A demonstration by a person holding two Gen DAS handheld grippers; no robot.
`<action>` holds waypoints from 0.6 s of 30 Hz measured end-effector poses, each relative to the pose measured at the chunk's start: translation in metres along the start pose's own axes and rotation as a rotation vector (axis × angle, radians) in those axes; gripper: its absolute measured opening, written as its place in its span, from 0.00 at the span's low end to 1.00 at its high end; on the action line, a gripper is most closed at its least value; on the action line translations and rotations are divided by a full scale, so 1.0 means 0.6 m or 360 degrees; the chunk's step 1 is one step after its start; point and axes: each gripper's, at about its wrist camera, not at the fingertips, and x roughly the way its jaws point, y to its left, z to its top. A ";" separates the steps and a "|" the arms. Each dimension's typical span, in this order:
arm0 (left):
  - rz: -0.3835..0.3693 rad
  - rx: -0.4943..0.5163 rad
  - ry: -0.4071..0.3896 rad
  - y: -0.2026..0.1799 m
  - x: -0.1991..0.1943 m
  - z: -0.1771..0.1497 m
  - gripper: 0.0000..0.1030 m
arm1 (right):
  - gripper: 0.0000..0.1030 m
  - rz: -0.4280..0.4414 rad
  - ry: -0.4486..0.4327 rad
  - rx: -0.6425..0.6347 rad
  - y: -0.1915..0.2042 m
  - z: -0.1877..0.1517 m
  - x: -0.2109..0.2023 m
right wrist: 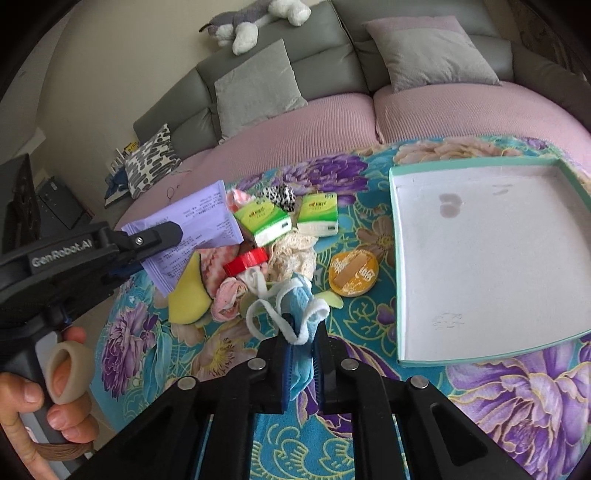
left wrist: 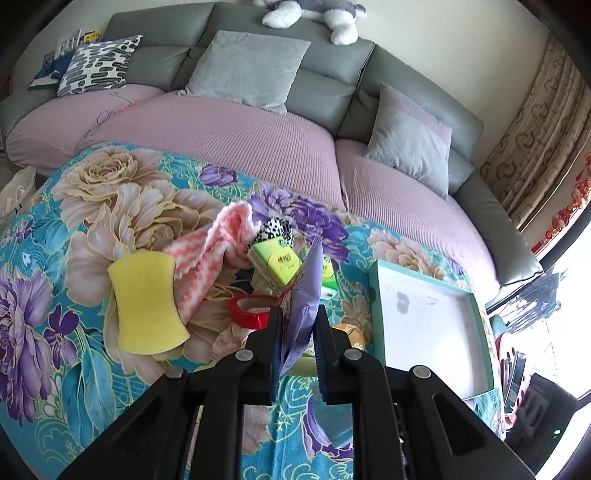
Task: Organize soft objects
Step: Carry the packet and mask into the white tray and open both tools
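My left gripper [left wrist: 298,314] is shut on a purple soft packet [left wrist: 304,295] and holds it above the pile; it also shows in the right wrist view [right wrist: 195,225]. My right gripper [right wrist: 304,336] is shut on a blue face mask [right wrist: 304,317] with white ear loops, lifted over the table. A white tray with a teal rim [right wrist: 397,258] sits empty at the right; it also shows in the left wrist view [left wrist: 375,295]. On the floral cloth lie a yellow sponge [left wrist: 146,299], a pink towel [left wrist: 210,258] and two green tissue packs [right wrist: 264,219].
A red tape roll [right wrist: 245,260], a cream lace piece [right wrist: 291,254], an orange round lid [right wrist: 354,273] and a leopard scrunchie [right wrist: 279,195] lie in the pile. Behind the table stands a sofa [left wrist: 236,133] with cushions and a plush dog [right wrist: 255,18].
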 end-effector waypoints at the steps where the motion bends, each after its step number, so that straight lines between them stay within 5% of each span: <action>1: -0.0002 0.0002 -0.0009 0.000 -0.003 0.001 0.16 | 0.09 0.0001 -0.0032 -0.0004 0.000 0.003 -0.011; 18: -0.0125 0.0199 -0.0060 -0.088 -0.012 0.001 0.16 | 0.09 -0.0323 -0.0282 0.0204 -0.076 0.077 -0.114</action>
